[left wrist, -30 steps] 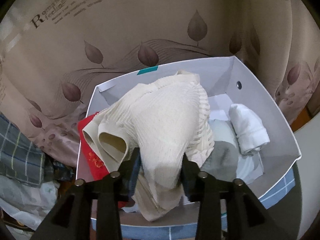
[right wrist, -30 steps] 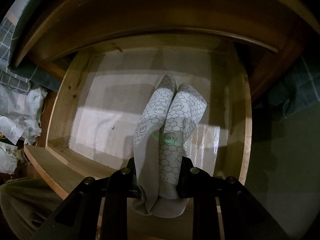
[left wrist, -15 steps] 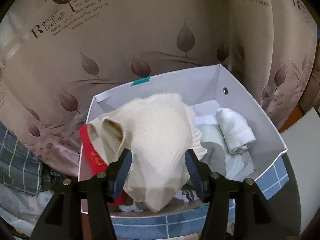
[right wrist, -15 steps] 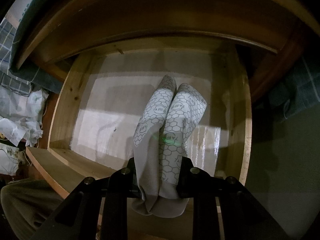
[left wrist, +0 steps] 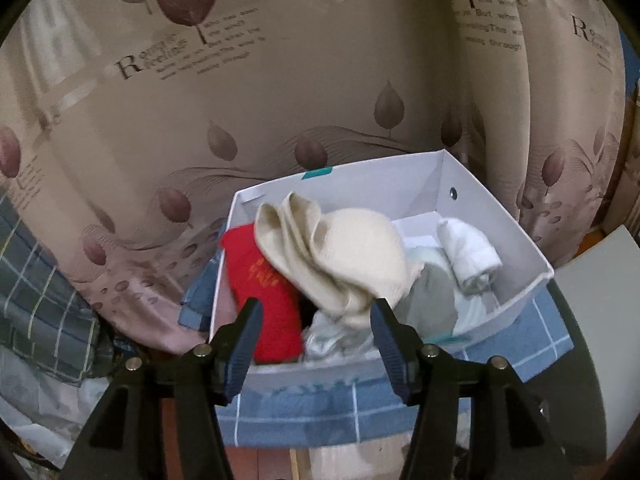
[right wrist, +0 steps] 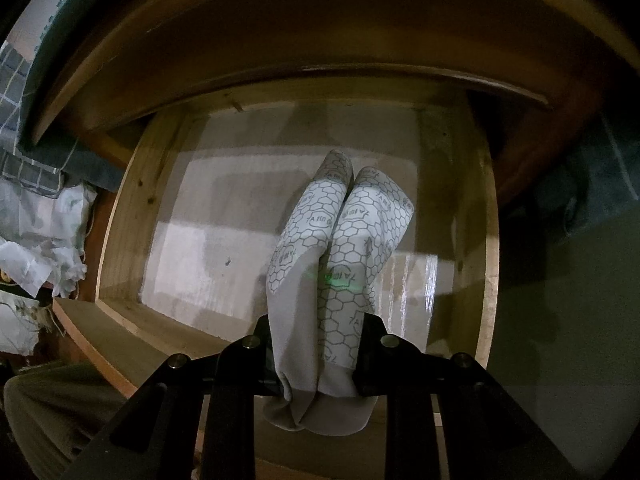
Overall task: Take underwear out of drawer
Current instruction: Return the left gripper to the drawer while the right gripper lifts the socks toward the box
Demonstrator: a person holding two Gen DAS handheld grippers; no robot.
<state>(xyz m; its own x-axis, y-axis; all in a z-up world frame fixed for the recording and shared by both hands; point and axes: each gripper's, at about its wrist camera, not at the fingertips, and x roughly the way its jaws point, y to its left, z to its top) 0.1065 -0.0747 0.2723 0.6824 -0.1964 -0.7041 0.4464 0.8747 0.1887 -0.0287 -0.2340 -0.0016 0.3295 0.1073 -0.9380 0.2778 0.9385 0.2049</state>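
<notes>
In the left wrist view, my left gripper (left wrist: 316, 334) is open and empty, just in front of a white box (left wrist: 516, 232). Cream ribbed underwear (left wrist: 344, 256) lies loose on top of the pile in the box, beyond the fingertips. In the right wrist view, my right gripper (right wrist: 316, 356) is shut on grey underwear with a hexagon print (right wrist: 340, 256), held above the open wooden drawer (right wrist: 124, 216). The drawer bottom shows nothing else in it.
The box also holds a red garment (left wrist: 264, 284), a rolled white piece (left wrist: 468, 256) and grey-green cloth (left wrist: 432, 300). It stands on blue checked fabric (left wrist: 360, 404) before a leaf-print curtain (left wrist: 280, 92). Crumpled white bags (right wrist: 44, 240) lie left of the drawer.
My left gripper opened and let go of the cream underwear, which dropped onto the pile in the box; the gripper drew back. My right gripper held the grey underwear still over the drawer.
</notes>
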